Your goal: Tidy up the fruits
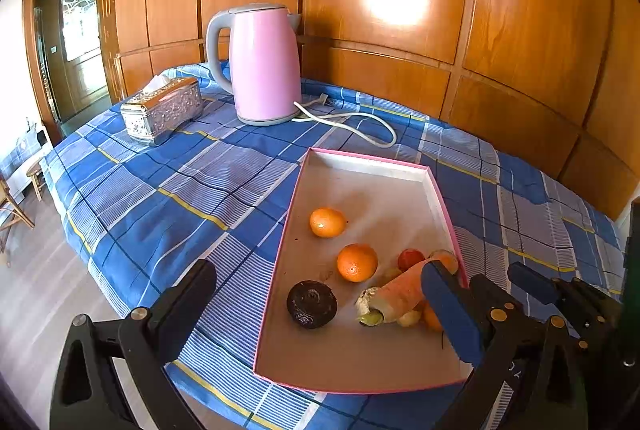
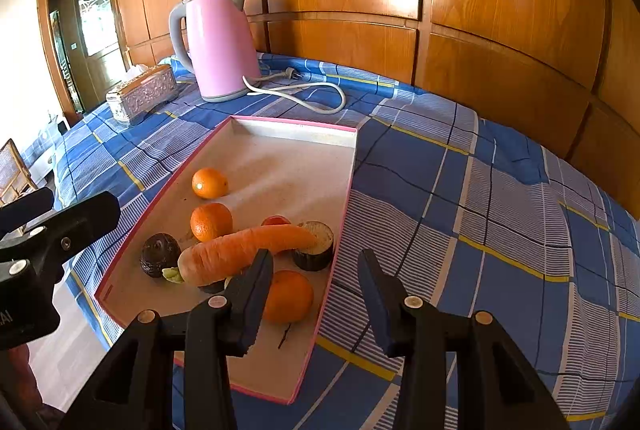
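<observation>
The fruits, oranges (image 2: 211, 222) among them, lie with a carrot (image 2: 244, 250) in a pink-rimmed tray (image 2: 280, 123), bunched toward its 5 o'clock corner; the 12 o'clock half is bare. The right gripper (image 2: 316, 294) straddles the tray's right rim, jaws partly open, holding nothing. The left gripper (image 1: 320, 306) is wide open and empty, spanning the tray. A kettle (image 1: 266, 65) stands at 11 o'clock on the checked surface (image 2: 480, 209).
</observation>
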Motion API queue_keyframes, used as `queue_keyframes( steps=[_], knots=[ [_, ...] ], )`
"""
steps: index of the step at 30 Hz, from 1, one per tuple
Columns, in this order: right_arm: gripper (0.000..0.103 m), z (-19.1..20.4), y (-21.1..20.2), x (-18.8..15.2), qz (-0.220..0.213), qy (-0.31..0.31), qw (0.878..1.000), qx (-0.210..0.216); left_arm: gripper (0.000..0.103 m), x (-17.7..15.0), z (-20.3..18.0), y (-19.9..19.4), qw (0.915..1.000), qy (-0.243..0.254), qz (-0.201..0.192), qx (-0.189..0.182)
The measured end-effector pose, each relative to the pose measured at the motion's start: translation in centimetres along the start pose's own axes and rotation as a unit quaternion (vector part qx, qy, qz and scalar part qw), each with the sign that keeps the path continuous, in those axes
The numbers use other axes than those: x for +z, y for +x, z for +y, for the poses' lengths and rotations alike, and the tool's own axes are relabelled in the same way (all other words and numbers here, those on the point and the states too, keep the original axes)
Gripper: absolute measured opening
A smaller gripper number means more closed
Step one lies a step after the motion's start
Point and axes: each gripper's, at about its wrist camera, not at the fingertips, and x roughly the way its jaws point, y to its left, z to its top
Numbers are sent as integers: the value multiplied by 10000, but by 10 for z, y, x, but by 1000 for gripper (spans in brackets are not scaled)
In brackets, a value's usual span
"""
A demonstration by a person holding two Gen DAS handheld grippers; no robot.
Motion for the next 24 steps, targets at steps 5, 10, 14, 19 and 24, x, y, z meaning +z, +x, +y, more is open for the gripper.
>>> queue_keyframes(
  steps=[5, 10, 14, 19, 24],
  knots=[
    [44, 0, 0, 0, -8, -3, 10000, 5, 103, 0, -1, -1, 10000, 12, 3, -9],
    [44, 0, 0, 0, -21, -21, 10000, 4, 103, 0, -2, -1, 10000, 19, 19, -5],
    [44, 0, 0, 1, -15, -17, 10000, 1, 103, 0, -3, -2, 10000, 35, 25, -12],
    [44, 0, 1, 1, -7, -19, 10000, -5, 103, 0, -4, -2, 10000, 41, 18, -29],
    [44, -1, 1, 0, 21, -5, 10000, -9, 103, 0, -3, -1, 10000, 26, 55, -28]
  ],
)
